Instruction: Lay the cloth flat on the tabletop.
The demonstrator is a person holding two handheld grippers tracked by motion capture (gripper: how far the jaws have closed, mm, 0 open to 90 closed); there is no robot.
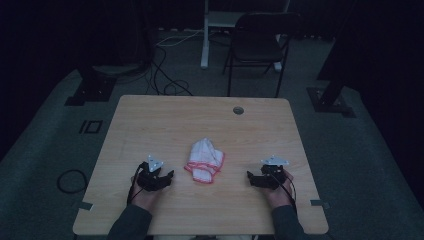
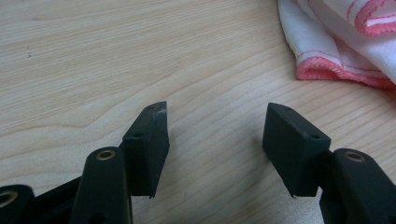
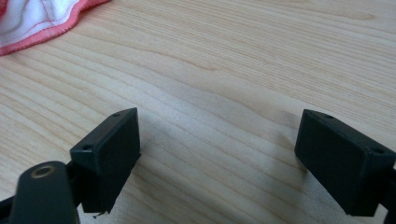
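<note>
Cloth [image 1: 204, 160]: white with a pink hem, crumpled in a loose heap on the table, a little nearer the person's edge than the middle; it lies between the two grippers and touches neither.
Table [image 1: 200, 115]: pale wood, with a small round hole near the far edge.
Chair [image 1: 257, 42]: dark, standing on the floor beyond the table's far edge.
Left gripper [image 1: 156, 176]: held in the person's left hand, low over the wood, just left of the cloth; in the left gripper view its jaws stand apart with bare table between them, and the cloth's hem shows at the upper right [image 2: 336, 70].
Right gripper [image 1: 260, 179]: held in the right hand, to the right of the cloth; jaws wide apart over bare wood, nothing between them.
</note>
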